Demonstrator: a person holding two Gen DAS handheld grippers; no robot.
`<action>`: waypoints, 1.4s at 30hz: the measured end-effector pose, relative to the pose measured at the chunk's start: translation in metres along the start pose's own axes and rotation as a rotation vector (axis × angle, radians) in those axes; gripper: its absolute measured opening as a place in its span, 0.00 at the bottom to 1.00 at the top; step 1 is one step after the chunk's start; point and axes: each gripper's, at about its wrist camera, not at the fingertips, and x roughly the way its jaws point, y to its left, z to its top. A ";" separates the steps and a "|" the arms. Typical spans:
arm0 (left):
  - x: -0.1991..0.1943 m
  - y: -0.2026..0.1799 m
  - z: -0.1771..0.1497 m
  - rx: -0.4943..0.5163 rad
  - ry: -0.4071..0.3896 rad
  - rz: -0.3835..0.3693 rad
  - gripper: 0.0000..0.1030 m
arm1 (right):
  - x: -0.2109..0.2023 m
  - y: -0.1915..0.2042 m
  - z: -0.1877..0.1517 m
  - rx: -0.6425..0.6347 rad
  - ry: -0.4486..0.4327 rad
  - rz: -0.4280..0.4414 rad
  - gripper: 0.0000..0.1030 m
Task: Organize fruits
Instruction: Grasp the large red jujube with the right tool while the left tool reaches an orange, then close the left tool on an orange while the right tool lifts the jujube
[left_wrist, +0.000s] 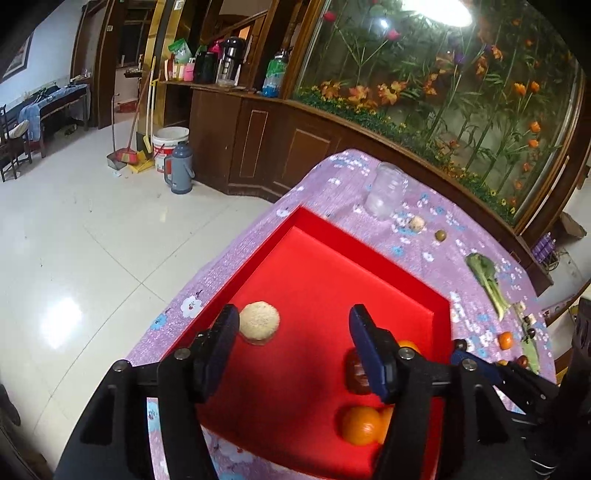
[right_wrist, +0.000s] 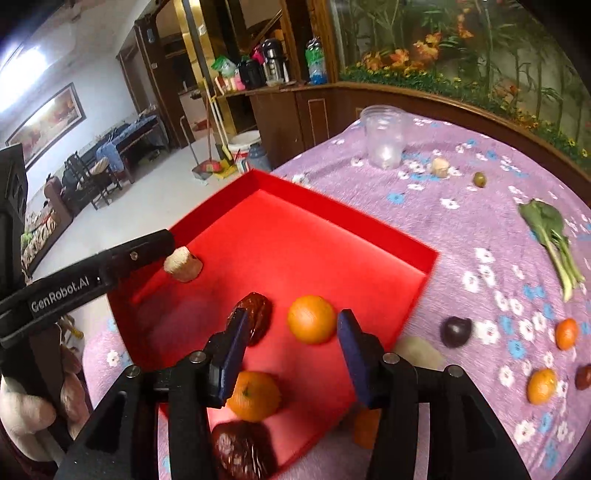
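Both handheld grippers are over the shallow red rectangular tray (right_wrist: 369, 236) that sits on the table covered by a purple cloth with white and blue flowers (right_wrist: 461, 229). Left gripper (left_wrist: 291, 321): jaws stand about half apart with nothing between the pads; a pale, rough-skinned round fruit (left_wrist: 259, 320) lies on the tray floor just beside the left-hand finger (left_wrist: 221, 339), contact uncertain. In the right wrist view the same fruit (right_wrist: 183, 265) sits at the tip of that gripper's black finger. Right gripper (right_wrist: 291, 325): jaws part-open, holding nothing; a round orange citrus fruit (right_wrist: 312, 319) rests on the tray floor between the blue pads, no pad pressing on it. Also in the tray: a wrinkled dark-red date-like fruit (right_wrist: 255, 317) beside the right gripper's left-hand pad, a second orange citrus (right_wrist: 255, 395) nearer the camera, and another dark-red wrinkled fruit (right_wrist: 240, 450) at the near tray edge. Outside the tray on the cloth: a dark purple plum (right_wrist: 456, 330), two small oranges (right_wrist: 566, 333) (right_wrist: 542, 386), a small olive-green fruit (right_wrist: 480, 179), a small beige lump (right_wrist: 439, 167), a leafy green vegetable with pale stalks (right_wrist: 550, 236), and a clear plastic cup (right_wrist: 384, 136) standing upright towards the far edge. A gloved hand (right_wrist: 26, 413) holds the left gripper's handle.
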 end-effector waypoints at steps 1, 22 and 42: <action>-0.004 -0.003 0.000 0.004 -0.008 -0.005 0.63 | -0.007 -0.003 -0.003 0.009 -0.009 0.000 0.53; -0.034 -0.138 -0.046 0.285 0.030 -0.159 0.73 | -0.136 -0.169 -0.129 0.366 -0.087 -0.222 0.57; 0.059 -0.287 -0.108 0.568 0.218 -0.350 0.72 | -0.129 -0.276 -0.100 0.517 -0.132 -0.307 0.57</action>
